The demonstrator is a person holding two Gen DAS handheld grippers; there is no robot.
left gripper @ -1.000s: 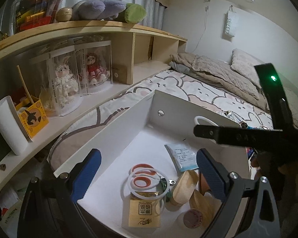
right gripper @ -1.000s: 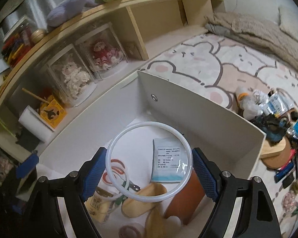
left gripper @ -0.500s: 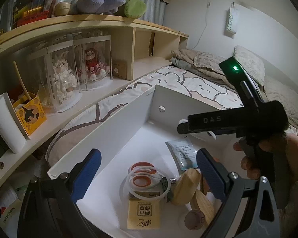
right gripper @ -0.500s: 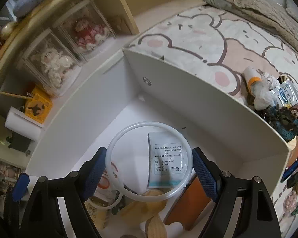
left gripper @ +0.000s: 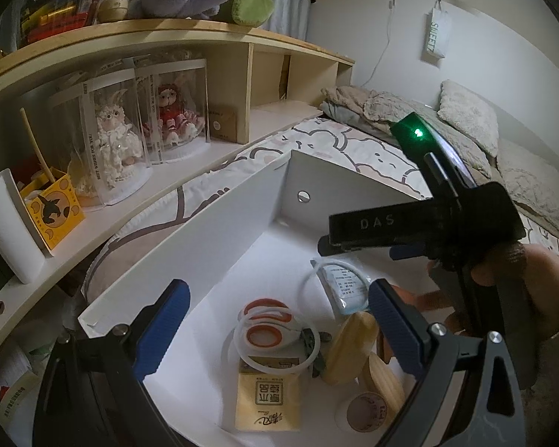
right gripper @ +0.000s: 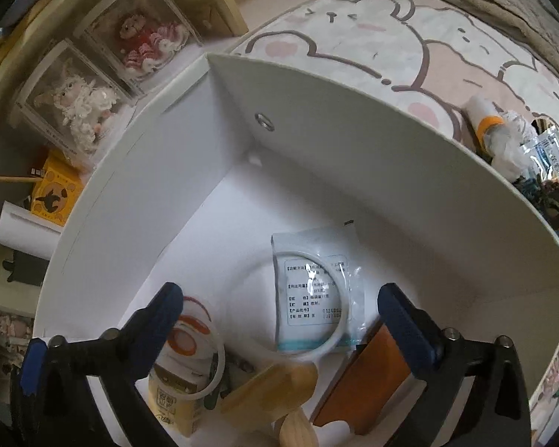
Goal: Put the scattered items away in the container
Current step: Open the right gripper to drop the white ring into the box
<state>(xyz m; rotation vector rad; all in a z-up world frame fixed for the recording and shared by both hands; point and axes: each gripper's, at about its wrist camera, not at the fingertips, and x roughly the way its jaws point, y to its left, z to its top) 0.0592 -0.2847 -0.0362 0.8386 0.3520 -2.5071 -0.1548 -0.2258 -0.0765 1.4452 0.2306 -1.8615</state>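
Observation:
The white box (right gripper: 354, 119) (left gripper: 220, 223) stands on the bed. My right gripper (right gripper: 283, 316) points down into it. Its jaws are opening, and nothing is between the pads. The thin white ring (right gripper: 298, 252) (left gripper: 335, 262) lies loose on the box floor, partly over a clear medicine sachet (right gripper: 316, 290). My left gripper (left gripper: 279, 324) hovers open and empty over the near end of the box. Below it lie orange-handled scissors (left gripper: 264, 327), a second white ring (left gripper: 275, 367), a yellow sachet (left gripper: 268, 398) and wooden pieces (left gripper: 350, 346).
A person's hand (left gripper: 521, 290) holds the right gripper above the box's right side. Loose items lie on the bedsheet beyond the box: an orange-banded bottle (right gripper: 484, 123) and foil packets (right gripper: 551, 156). A wooden shelf (left gripper: 167, 33) with doll cases runs along the left.
The right gripper sank and tilted down into the box with the white ring held. Its jaws then widened, and the ring dropped onto the sachet. The left gripper stayed put.

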